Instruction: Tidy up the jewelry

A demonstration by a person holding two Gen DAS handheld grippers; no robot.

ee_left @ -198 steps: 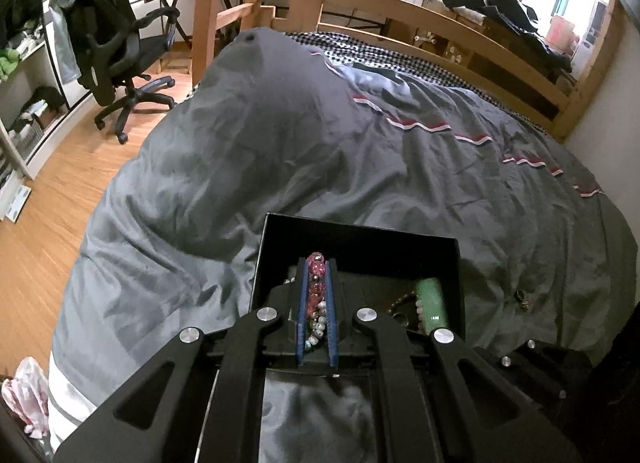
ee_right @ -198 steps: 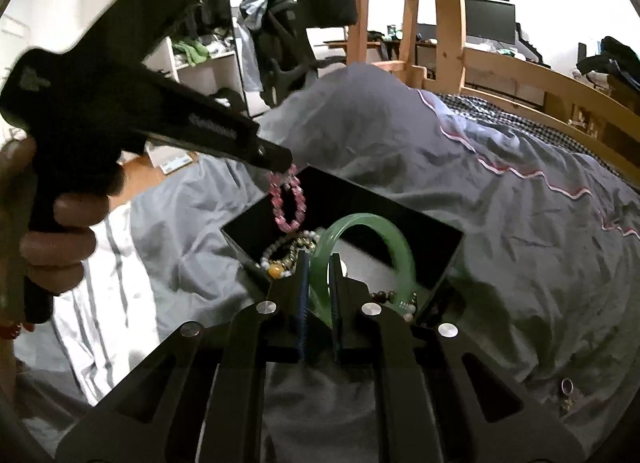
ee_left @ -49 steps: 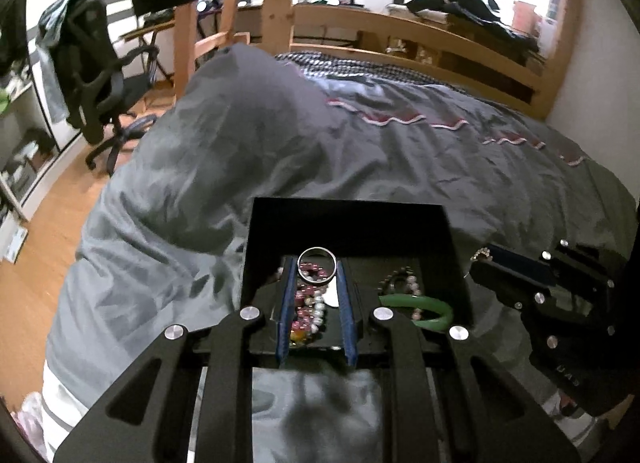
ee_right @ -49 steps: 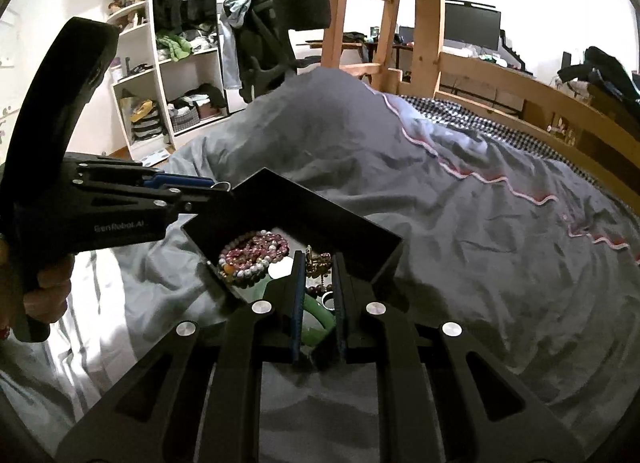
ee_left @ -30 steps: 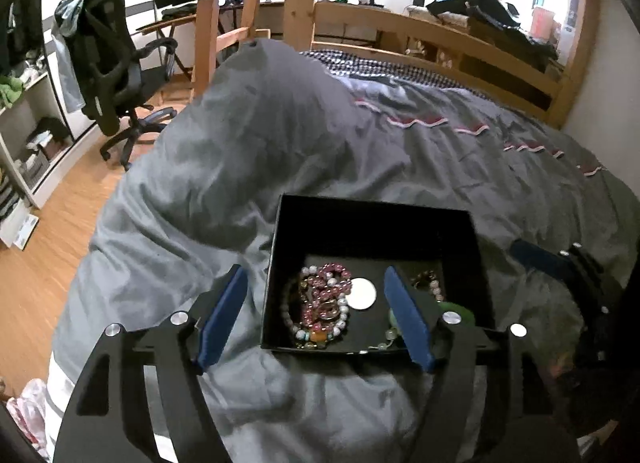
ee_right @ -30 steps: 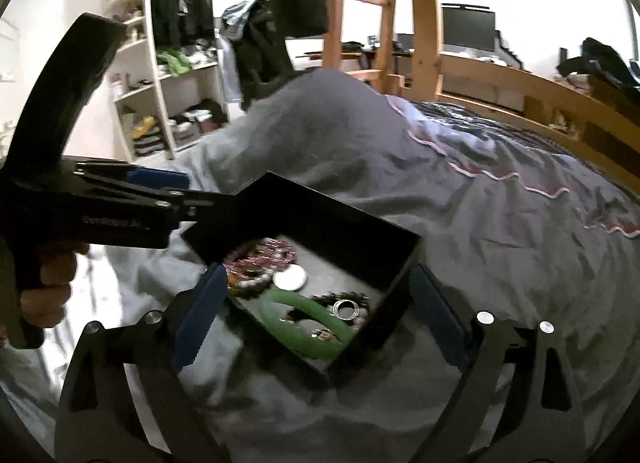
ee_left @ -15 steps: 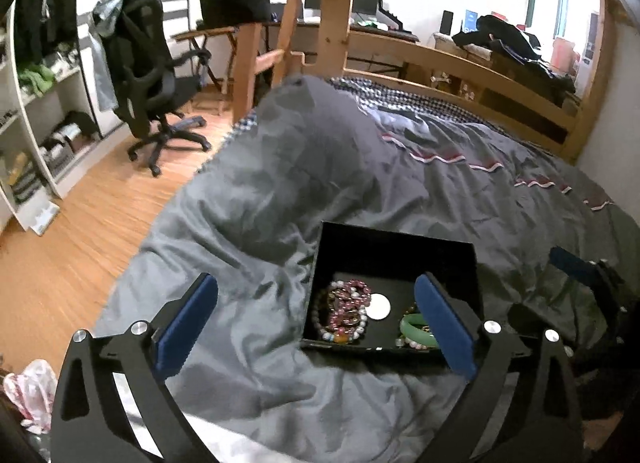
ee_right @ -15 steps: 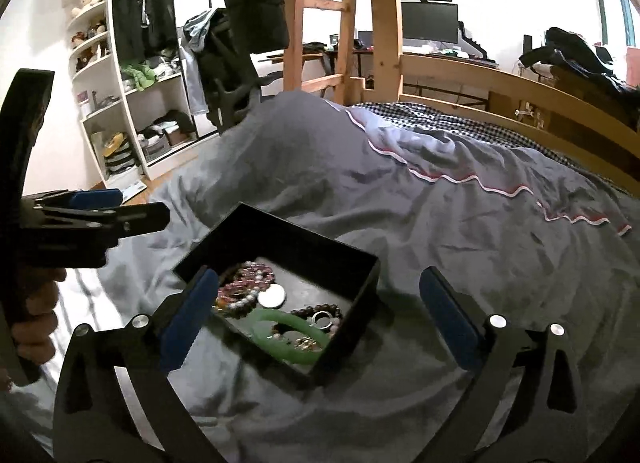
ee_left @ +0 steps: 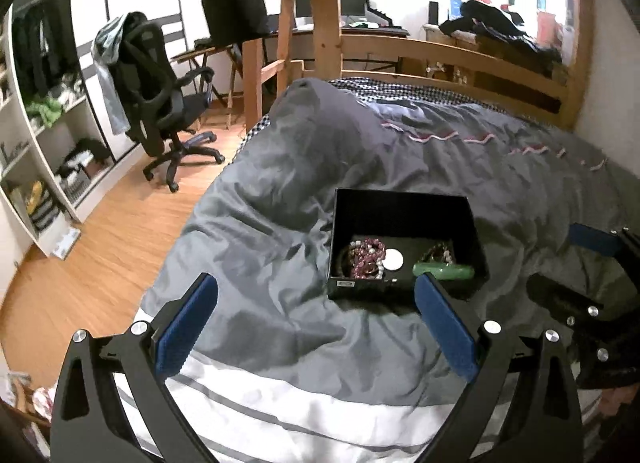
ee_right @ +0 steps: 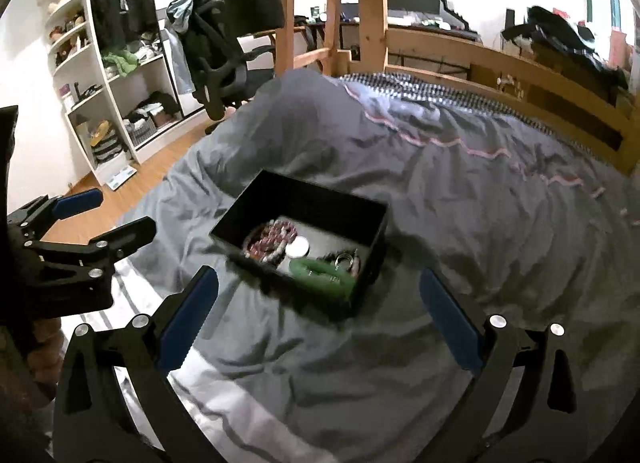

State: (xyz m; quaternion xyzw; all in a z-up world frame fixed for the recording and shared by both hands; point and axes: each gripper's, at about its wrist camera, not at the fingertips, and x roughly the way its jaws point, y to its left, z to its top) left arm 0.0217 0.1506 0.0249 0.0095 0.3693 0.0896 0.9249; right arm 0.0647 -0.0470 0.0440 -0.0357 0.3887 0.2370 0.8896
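Note:
A black open box sits on the grey duvet; it also shows in the right wrist view. Inside lie a pink bead bracelet, a white round disc, a green bangle and a silver ring. My left gripper is open and empty, pulled back from the box. My right gripper is open and empty, also back from the box. Each gripper shows in the other's view, the right one and the left one.
The grey duvet covers a wooden-framed bed. A black office chair stands on the wood floor to the left. White shelves line the left wall. A white striped sheet shows at the near edge.
Both grippers have let go of their jewelry into the box, opened wide and drawn back and up from it. The bracelet, bangle and ring now lie inside.

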